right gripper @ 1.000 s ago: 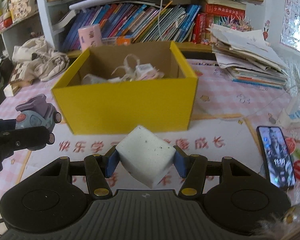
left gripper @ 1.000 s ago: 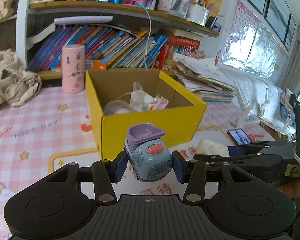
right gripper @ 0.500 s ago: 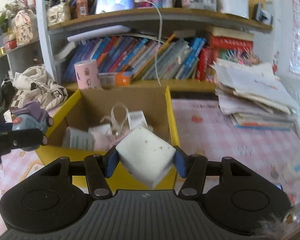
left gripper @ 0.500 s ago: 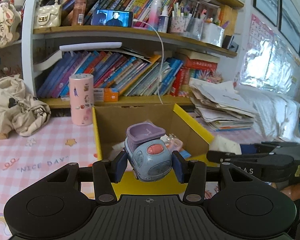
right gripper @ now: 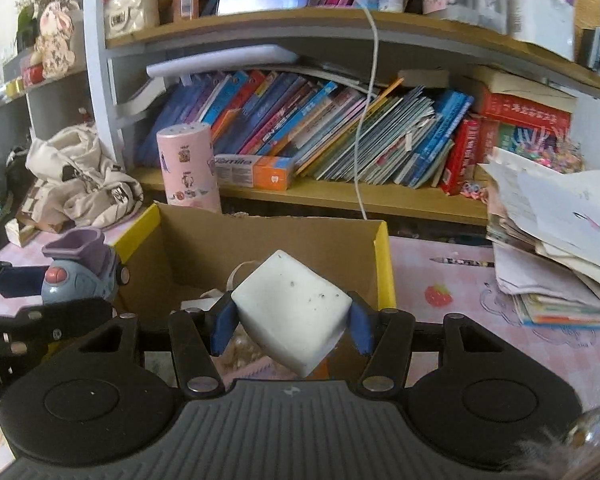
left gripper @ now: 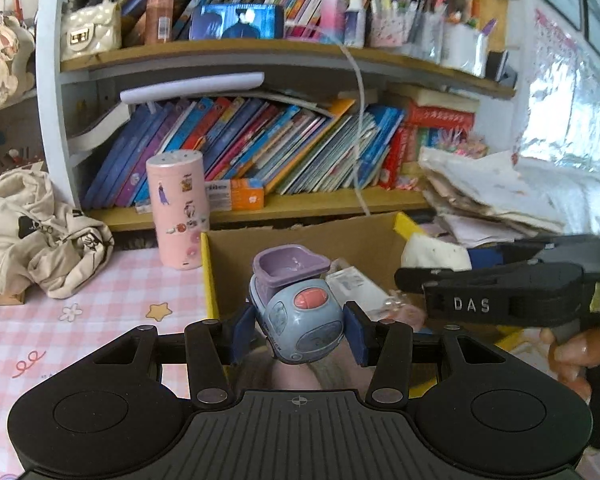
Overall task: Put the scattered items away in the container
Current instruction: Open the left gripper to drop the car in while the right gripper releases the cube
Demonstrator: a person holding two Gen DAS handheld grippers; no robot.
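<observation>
Carrying: two items at once, both over the open yellow box, neither let go yet
Left gripper: fingers clamped on the toy truck, blue body with a purple hopper, held above the box's near left part
Right gripper: fingers pressed on the white foam block, tilted on a corner, held over the middle of the box
Box contents: a white packet and some pinkish bits lie on the bottom; more is hidden behind the grippers
Done so far: several small things already sit inside the box, by the look of it
Left to do: release the truck and the block into the box; both seem placed well enough for a straight drop
Surface: pink checked cloth around the box shows no other loose toys in these views, though much is out of sight
Not part of it, likely: pink canister, cream bag, paper stack
</observation>
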